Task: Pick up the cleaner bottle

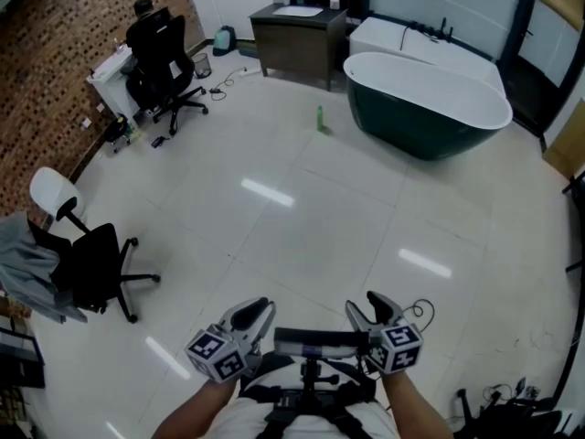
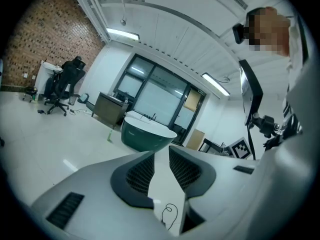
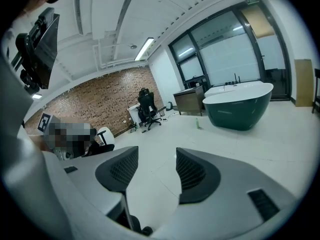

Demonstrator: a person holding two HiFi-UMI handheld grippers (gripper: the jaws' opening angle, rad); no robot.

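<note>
The cleaner bottle (image 1: 320,118) is a small green bottle standing upright on the white tiled floor, just left of the dark green bathtub (image 1: 425,103). It also shows far off as the bottle (image 2: 109,136) in the left gripper view and the bottle (image 3: 198,124) in the right gripper view. My left gripper (image 1: 259,311) and right gripper (image 1: 370,307) are held close to the body, several floor tiles short of it. The left gripper (image 2: 161,151) has a narrow gap between its jaws, the right gripper (image 3: 157,151) a wider one. Only floor shows between either pair.
A dark vanity cabinet (image 1: 297,39) stands behind the tub's left end. A black office chair (image 1: 164,62) sits by the brick wall, another black chair (image 1: 87,263) near left, with a white chair (image 1: 50,190) beside it. Cables (image 1: 512,401) lie at bottom right.
</note>
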